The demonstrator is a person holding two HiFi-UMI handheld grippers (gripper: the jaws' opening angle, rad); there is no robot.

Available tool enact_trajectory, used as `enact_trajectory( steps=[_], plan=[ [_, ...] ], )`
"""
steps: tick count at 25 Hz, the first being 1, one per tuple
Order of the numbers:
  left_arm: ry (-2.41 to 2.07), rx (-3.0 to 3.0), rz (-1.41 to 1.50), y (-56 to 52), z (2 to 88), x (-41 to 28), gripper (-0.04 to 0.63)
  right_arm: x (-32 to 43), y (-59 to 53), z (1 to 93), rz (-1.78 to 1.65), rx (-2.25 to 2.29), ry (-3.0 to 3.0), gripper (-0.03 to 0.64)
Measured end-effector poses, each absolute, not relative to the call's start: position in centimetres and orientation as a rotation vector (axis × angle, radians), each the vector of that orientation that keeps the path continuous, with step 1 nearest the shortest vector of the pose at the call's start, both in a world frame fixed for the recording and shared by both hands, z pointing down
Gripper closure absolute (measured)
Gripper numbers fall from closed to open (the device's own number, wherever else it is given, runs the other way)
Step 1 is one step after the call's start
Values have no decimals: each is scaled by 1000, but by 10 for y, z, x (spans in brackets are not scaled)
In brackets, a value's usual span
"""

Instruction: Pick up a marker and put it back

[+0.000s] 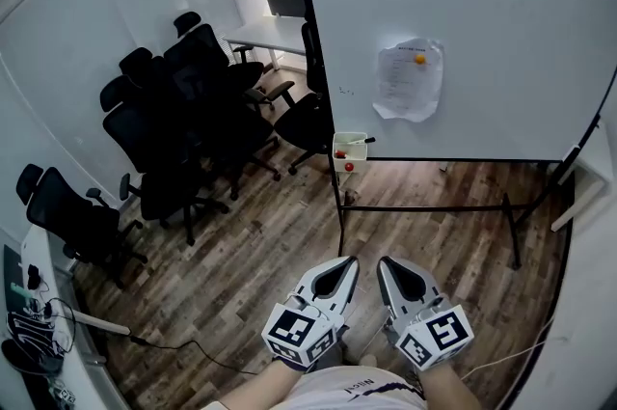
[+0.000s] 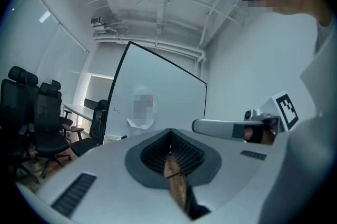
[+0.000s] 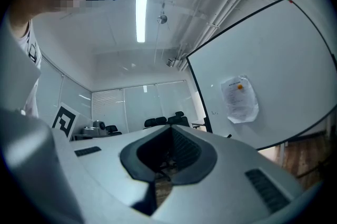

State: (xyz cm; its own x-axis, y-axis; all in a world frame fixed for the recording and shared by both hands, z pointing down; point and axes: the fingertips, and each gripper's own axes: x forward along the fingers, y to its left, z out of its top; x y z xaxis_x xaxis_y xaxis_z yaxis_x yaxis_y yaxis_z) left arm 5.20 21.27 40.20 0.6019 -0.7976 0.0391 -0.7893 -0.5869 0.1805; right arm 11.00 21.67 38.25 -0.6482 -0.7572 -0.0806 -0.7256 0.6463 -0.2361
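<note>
A black marker [image 1: 359, 142] lies across a small white tray [image 1: 349, 150] fixed at the lower left corner of the whiteboard [image 1: 463, 22]; red items sit in the tray. Both grippers hang low in the head view, close to the person's body and well short of the board. My left gripper [image 1: 339, 271] has its jaws together with nothing between them, as the left gripper view [image 2: 169, 139] also shows. My right gripper [image 1: 393, 271] is shut and empty too, its tips [image 3: 169, 136] pointing toward the room and board.
A sheet of paper [image 1: 409, 78] hangs on the whiteboard under an orange magnet [image 1: 419, 59]. Several black office chairs [image 1: 183, 123] crowd the left side. The board's black stand legs [image 1: 511, 225] rest on the wooden floor. A desk with cables [image 1: 34, 321] sits at the lower left.
</note>
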Motion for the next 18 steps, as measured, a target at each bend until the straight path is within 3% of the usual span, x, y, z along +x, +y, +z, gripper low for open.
enact_trajectory(
  steps=[18],
  plan=[
    [-1199, 2737, -66, -3, 423, -25, 584, 21, 11, 415, -442, -1305, 2748, 601]
  ],
)
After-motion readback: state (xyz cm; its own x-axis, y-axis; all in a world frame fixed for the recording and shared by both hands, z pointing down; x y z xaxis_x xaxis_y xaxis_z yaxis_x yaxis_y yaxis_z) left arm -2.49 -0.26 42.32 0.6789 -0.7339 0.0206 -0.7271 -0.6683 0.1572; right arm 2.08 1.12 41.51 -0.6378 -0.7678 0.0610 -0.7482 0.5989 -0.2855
